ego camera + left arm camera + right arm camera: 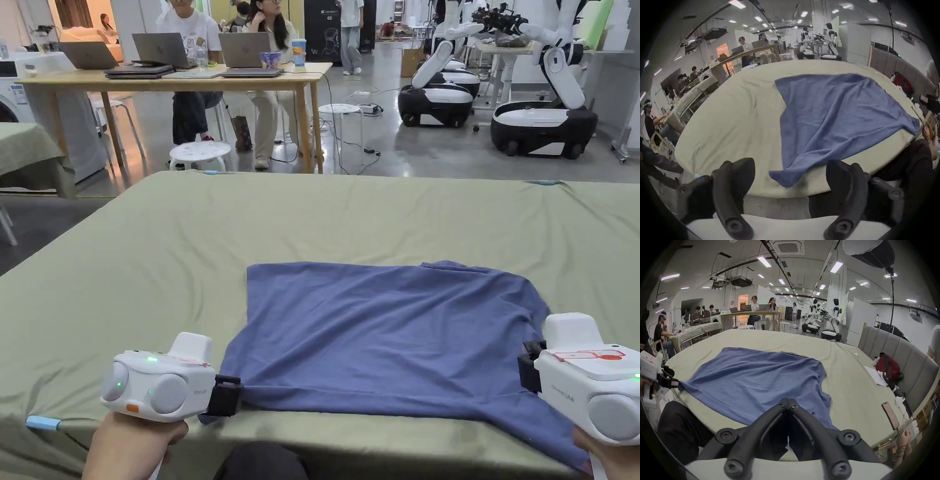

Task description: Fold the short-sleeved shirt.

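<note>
A blue short-sleeved shirt [387, 337] lies spread on the green-covered table [187, 250], and its near right part hangs over the front edge. My left gripper [234, 394] sits at the shirt's near left corner. In the left gripper view that gripper [789, 165] is open, its jaws wide apart with the corner of the shirt [786, 177] lying loose between them. My right gripper [528, 369] is at the shirt's near right edge. In the right gripper view this gripper [788, 402] has its jaws pressed together on the shirt [745, 382].
A phone [890, 417] lies near the table's right edge, and a red bag [887, 368] rests against a grey padded panel. Beyond the table stand a white stool [200, 153], a wooden desk [187, 78] with people at laptops, and parked robots [540, 125].
</note>
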Demonstrator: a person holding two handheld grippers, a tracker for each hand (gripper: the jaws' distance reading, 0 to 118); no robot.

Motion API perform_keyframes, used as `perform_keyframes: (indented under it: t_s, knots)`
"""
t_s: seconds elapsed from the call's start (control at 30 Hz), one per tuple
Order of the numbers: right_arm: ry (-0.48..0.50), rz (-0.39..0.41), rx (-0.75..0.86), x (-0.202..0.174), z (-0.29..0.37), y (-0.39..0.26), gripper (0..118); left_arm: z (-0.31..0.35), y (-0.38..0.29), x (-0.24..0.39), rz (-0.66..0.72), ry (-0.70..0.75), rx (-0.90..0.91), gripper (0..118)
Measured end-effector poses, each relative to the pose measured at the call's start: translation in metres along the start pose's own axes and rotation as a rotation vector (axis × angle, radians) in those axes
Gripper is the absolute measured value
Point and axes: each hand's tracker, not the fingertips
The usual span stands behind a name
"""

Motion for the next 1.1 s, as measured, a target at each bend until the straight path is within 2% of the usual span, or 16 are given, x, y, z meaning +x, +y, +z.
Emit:
perform_keyframes:
  t_s: [0.1, 0.2, 0.23, 0.27, 0.43, 0.53, 0.57, 0.63, 0.67, 0.77, 0.9, 0.93, 0.97, 1.0, 1.03, 1.1]
  knots:
    - [-0.019, 0.010, -0.022, 0.012, -0.004, -0.004, 0, -0.025, -0.002, -0.002, 0.026, -0.006, -0.028, 85]
    - [-0.036, 0.015, -0.064, 0.027, -0.008, -0.010, 0, -0.043, -0.002, -0.005, 0.054, -0.059, -0.109, 59]
    - [-0.043, 0.021, -0.080, 0.033, -0.009, -0.011, 0, -0.044, -0.004, -0.004, 0.044, -0.047, -0.099, 21]
    - [-0.054, 0.024, -0.090, 0.040, -0.009, -0.013, 0, -0.042, -0.005, -0.003, 0.044, -0.045, -0.082, 3]
    - [-0.070, -0.113, -0.133, 0.085, -0.008, -0.014, 0, -0.027, 0.002, 0.009, 0.051, -0.033, -0.045, 3]
    - [-0.027, -0.124, -0.216, 0.103, -0.019, -0.023, 3, -0.016, 0.003, 0.020, 0.022, -0.012, -0.027, 3]
    - [-0.020, -0.117, -0.240, 0.104, -0.023, -0.027, 25, -0.016, 0.003, 0.021, 0.018, -0.007, -0.027, 3]
    - [-0.028, -0.107, -0.278, 0.106, -0.035, -0.036, 97, -0.012, 0.003, 0.025, 0.016, -0.001, -0.025, 3]
    - [-0.040, -0.104, -0.286, 0.108, -0.041, -0.042, 118, -0.011, 0.003, 0.026, 0.014, 0.001, -0.025, 3]
    - [0.004, -0.145, -0.302, 0.112, -0.059, -0.054, 105, -0.012, 0.004, 0.025, 0.016, 0.002, -0.032, 3]
    - [-0.009, -0.105, -0.361, 0.099, -0.072, -0.065, 105, -0.013, 0.004, 0.024, 0.021, 0.006, -0.043, 3]
    - [-0.005, -0.099, -0.378, 0.097, -0.077, -0.071, 100, -0.013, 0.004, 0.025, 0.023, 0.007, -0.047, 3]
    - [0.021, -0.107, -0.424, 0.097, -0.085, -0.076, 85, -0.012, 0.004, 0.025, 0.024, 0.009, -0.053, 3]
    - [0.062, -0.132, -0.446, 0.096, -0.088, -0.081, 83, -0.012, 0.004, 0.026, 0.025, 0.008, -0.066, 3]
    - [0.043, -0.121, -0.411, 0.095, -0.083, -0.081, 69, -0.012, 0.004, 0.026, 0.024, 0.010, -0.073, 3]
    - [0.025, -0.126, -0.419, 0.093, -0.065, -0.062, 4, -0.006, 0.005, 0.027, 0.009, 0.023, -0.062, 2]
